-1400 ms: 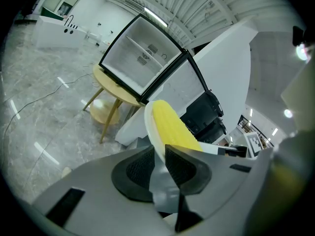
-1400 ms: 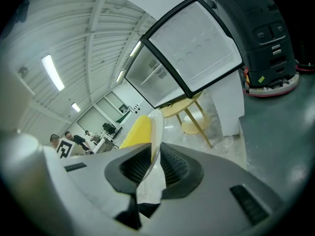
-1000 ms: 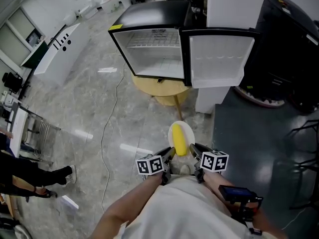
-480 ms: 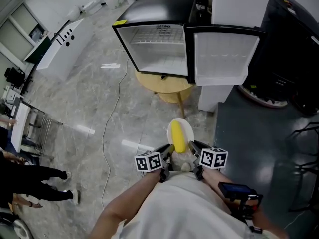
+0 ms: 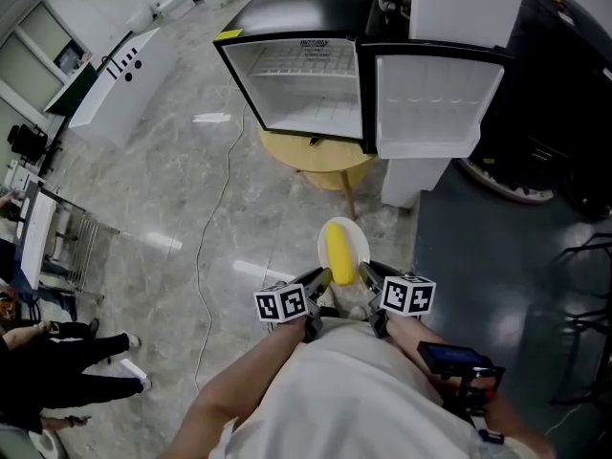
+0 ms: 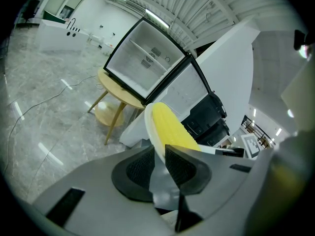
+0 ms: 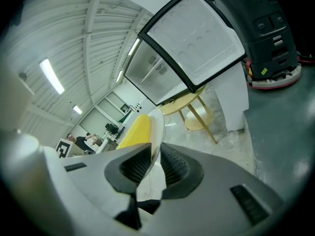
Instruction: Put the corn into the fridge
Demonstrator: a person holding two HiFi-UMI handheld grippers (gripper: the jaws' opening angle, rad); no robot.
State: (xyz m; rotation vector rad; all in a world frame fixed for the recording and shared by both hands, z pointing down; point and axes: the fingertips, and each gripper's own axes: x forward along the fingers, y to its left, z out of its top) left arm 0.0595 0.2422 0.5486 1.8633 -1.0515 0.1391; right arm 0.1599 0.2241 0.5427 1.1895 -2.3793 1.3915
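Note:
A yellow corn cob (image 5: 339, 252) lies on a small white plate (image 5: 362, 247) held in the air in front of me. My left gripper (image 5: 323, 277) is shut on the plate's left rim. My right gripper (image 5: 368, 273) is shut on its right rim. In the left gripper view the plate's edge (image 6: 149, 124) stands between the pads of the left gripper (image 6: 158, 156), with the corn (image 6: 170, 127) just beyond. The right gripper (image 7: 155, 163) pinches the plate (image 7: 156, 127) the same way, next to the corn (image 7: 133, 132). Ahead, the small black fridge (image 5: 306, 84) stands open and looks empty.
The fridge sits on a round yellow table (image 5: 316, 165), and its door (image 5: 426, 103) is swung out to the right. A cable (image 5: 206, 247) trails over the grey floor on the left. Dark machines (image 5: 564, 94) stand at the right. A person's legs (image 5: 67, 376) show at the far left.
The view has crept a little toward the fridge. The plate with the corn stays pinched by both grippers. The person at the far left has walked on.

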